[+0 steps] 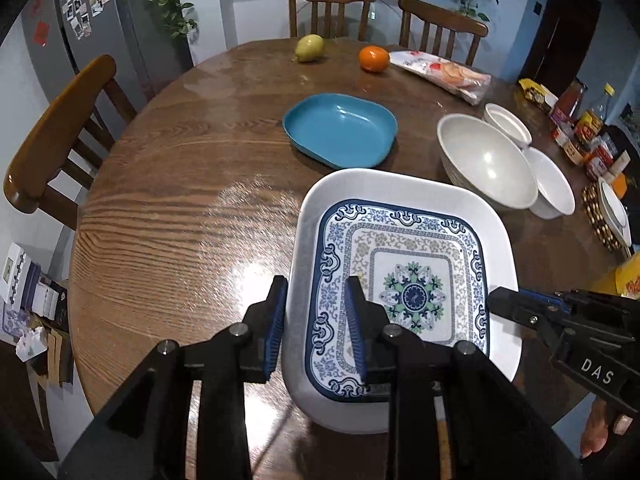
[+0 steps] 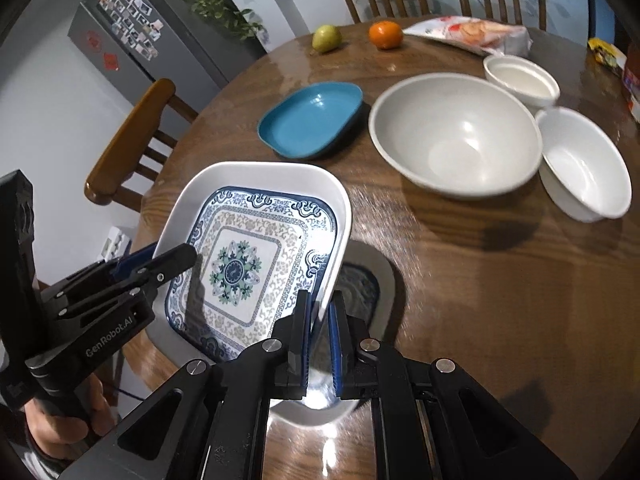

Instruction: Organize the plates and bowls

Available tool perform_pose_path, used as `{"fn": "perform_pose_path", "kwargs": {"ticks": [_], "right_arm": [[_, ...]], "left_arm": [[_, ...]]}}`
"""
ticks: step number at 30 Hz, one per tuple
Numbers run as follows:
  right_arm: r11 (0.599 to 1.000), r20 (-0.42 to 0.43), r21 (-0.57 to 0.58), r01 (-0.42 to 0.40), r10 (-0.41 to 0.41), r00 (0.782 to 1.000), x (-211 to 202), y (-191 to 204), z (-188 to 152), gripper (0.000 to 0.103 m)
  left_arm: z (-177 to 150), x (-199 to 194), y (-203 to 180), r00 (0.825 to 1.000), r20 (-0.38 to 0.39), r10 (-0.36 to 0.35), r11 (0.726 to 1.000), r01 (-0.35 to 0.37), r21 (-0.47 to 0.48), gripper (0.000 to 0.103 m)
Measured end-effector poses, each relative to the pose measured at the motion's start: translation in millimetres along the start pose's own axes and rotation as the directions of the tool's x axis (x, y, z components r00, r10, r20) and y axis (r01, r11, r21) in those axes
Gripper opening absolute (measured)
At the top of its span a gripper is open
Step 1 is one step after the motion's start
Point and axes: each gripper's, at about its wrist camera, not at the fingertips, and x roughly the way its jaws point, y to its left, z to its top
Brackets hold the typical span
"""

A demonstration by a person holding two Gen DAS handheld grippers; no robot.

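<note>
**White patterned dish held at both rims above the wooden table**

White, rectangular with rounded corners, the patterned dish (image 1: 404, 280) carries a blue scroll border and a green-and-blue central medallion. It is held tilted above the table (image 1: 180, 240), its long axis running from the holders toward the blue dish (image 1: 340, 130) beyond it. The left gripper (image 1: 316, 320) has its fingers closed on the dish's left rim; the right gripper (image 2: 320, 344), fingers nearly together, pinches the opposite rim. Right of the patterned dish stand a large grey bowl (image 2: 454, 136) and two white bowls. Only the right wrist view shows the dish's reflection on the table below it.
</note>
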Motion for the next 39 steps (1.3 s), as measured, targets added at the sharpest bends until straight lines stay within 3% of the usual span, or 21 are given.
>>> {"fn": "perform_pose_path", "kwargs": {"ticks": [10, 19, 39], "right_arm": [[1.000, -0.042, 0.022, 0.014, -0.013, 0.999, -4, -17, -22, 0.010], [0.999, -0.082, 0.023, 0.022, -0.020, 0.996, 10, -22, -30, 0.010], [0.998, -0.066, -0.047, 0.040, -0.043, 0.997, 33, 1, -2, 0.011]], "left_arm": [[-23, 15, -17, 0.997, -0.073, -0.029, 1.000, 0.029, 0.004, 0.026], [-28, 26, -16, 0.995, -0.104, -0.007, 1.000, 0.008, 0.012, 0.026], [-8, 42, 10, 0.995, -0.089, 0.054, 0.998, -0.055, -0.012, 0.028]]}}
